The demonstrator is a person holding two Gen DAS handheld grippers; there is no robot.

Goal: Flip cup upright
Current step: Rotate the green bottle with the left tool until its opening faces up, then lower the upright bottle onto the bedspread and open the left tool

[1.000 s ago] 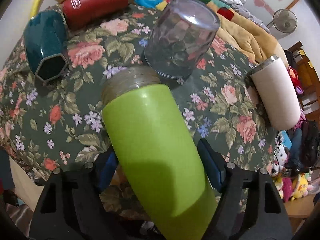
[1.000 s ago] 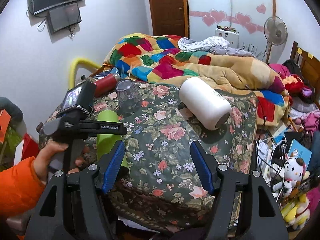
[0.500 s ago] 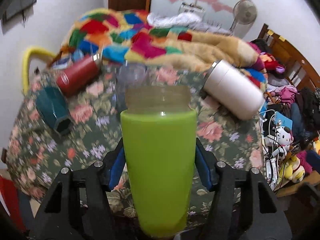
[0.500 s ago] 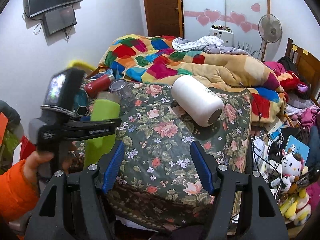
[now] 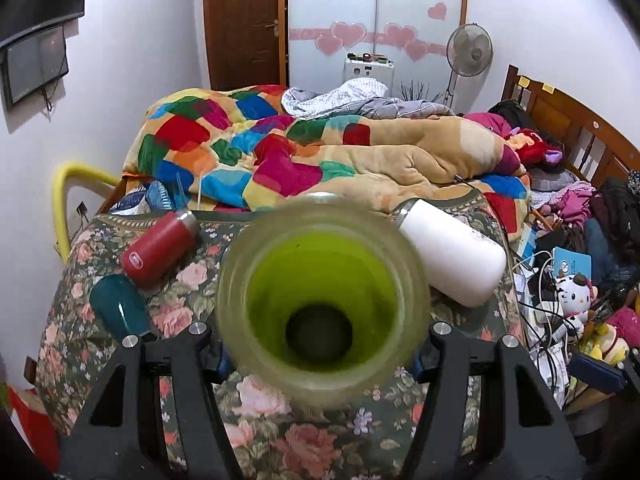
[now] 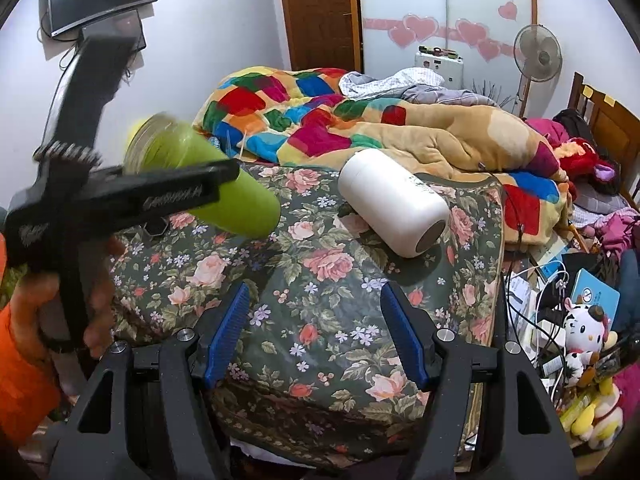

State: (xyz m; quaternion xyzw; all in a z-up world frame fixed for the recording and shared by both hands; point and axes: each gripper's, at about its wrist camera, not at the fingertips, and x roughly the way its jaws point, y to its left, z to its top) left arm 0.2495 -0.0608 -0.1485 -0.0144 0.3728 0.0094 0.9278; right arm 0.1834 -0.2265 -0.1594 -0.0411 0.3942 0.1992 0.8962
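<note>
**Green cup in the air, tilted**

Gripping the green cup (image 6: 208, 184) with the left gripper (image 5: 320, 344), fingers closed on its body. Holding it above the floral table (image 6: 320, 272), clear of the cloth, mouth tilted up and away. Keeping the right gripper (image 6: 316, 336) wide open, holding nothing, near the white bottle (image 6: 394, 204).

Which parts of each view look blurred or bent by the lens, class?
Left wrist view: the green cup's rim, close to the lens, is soft, and the door frame bows with fisheye distortion. Right wrist view: the left gripper and the cup show motion blur, while the white bottle stays sharp.
</note>
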